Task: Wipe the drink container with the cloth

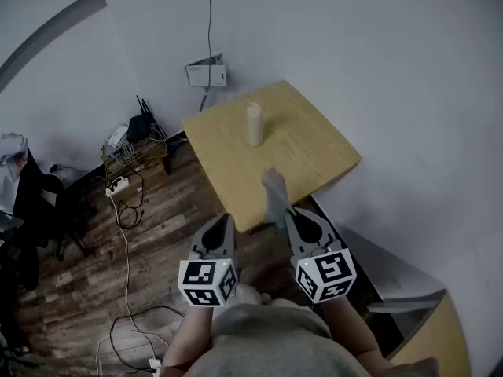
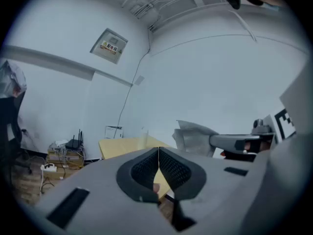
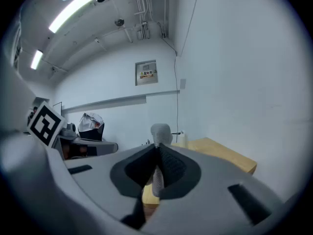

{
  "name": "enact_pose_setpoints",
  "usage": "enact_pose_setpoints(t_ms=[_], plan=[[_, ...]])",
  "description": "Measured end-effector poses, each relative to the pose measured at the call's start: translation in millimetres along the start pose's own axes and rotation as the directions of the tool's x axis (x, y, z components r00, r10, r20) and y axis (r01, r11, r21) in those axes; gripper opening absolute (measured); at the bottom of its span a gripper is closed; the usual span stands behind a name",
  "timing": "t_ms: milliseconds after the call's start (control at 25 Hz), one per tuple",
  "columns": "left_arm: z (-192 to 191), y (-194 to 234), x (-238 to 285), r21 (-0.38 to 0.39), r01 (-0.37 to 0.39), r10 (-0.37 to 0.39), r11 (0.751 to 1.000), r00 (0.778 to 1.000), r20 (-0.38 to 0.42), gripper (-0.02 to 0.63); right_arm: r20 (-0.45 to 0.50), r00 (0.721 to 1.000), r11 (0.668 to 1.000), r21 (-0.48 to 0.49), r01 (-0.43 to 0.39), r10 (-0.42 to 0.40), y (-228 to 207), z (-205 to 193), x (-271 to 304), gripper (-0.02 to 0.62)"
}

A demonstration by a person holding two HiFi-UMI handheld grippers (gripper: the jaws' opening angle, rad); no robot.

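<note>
A pale, upright drink container [image 1: 255, 124] stands near the middle of a small wooden table [image 1: 314, 151]; in the right gripper view it [image 3: 182, 140] peeks out beyond the cloth. My right gripper [image 1: 284, 212] is shut on a grey cloth [image 1: 273, 188], which sticks up past its tips over the table's near edge. The cloth [image 3: 160, 131] rises between the jaws in the right gripper view, and the cloth [image 2: 193, 137] shows at the right in the left gripper view. My left gripper [image 1: 223, 225] is shut and empty, just short of the table's near edge.
The table [image 2: 122, 145] sits against a white wall corner. A power strip [image 1: 118, 184], cables and a router [image 1: 141, 124] lie on the wood floor at left. A dark chair with clothing [image 1: 23, 195] stands far left. A curved wooden edge [image 1: 444, 332] shows at lower right.
</note>
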State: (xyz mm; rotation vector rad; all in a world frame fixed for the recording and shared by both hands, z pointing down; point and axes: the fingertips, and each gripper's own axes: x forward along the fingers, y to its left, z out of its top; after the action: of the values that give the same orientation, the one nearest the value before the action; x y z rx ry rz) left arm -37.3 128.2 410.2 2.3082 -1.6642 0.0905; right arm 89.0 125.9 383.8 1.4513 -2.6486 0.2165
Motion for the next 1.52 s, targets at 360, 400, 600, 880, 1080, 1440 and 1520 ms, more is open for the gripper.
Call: enact_pose_setpoints(t_ms=[360, 400, 600, 880, 1080, 1440, 1520], plan=[[-1.4, -2.3, -5.3, -0.005, -0.023, 0.023, 1.000, 1.000, -0.007, 0.003, 0.006, 1.000, 1.000, 0.014, -0.009, 0.009, -1.9, 0.2, -9.2, 0.008], [-2.7, -3.7, -6.0, -0.011, -0.018, 0.017, 1.000, 1.000, -0.013, 0.003, 0.003, 1.000, 1.000, 0.014, -0.012, 0.012, -2.2, -0.7, -10.4, 0.008], [-2.0, -6.6, -3.8, -0.021, -0.012, 0.012, 1.000, 1.000, -0.016, 0.003, -0.009, 1.000, 1.000, 0.023, -0.018, 0.019, -6.9, -4.9, -7.6, 0.008], [-5.2, 6.2, 5.8, -0.046, -0.006, 0.004, 0.999, 1.000, -0.026, 0.003, 0.010, 1.000, 0.998, 0.067, -0.006, 0.005, -12.1, -5.6, 7.9, 0.009], [-7.8, 16.2, 29.6, -0.033, 0.007, -0.009, 0.999, 0.999, -0.040, 0.003, 0.006, 1.000, 0.994, 0.106, 0.020, -0.020, -26.2, -7.7, 28.8, 0.009], [6.0, 55.5, 94.8, -0.055, 0.007, -0.009, 0.998, 0.999, -0.039, 0.003, 0.026, 0.998, 0.993, 0.101, 0.057, -0.060, -63.9, 8.2, 92.6, 0.009], [10.0, 62.6, 109.5, -0.061, 0.009, -0.012, 0.998, 0.999, -0.040, 0.003, 0.024, 0.998, 0.994, 0.095, 0.063, -0.065, -71.7, 13.1, 107.5, 0.009]])
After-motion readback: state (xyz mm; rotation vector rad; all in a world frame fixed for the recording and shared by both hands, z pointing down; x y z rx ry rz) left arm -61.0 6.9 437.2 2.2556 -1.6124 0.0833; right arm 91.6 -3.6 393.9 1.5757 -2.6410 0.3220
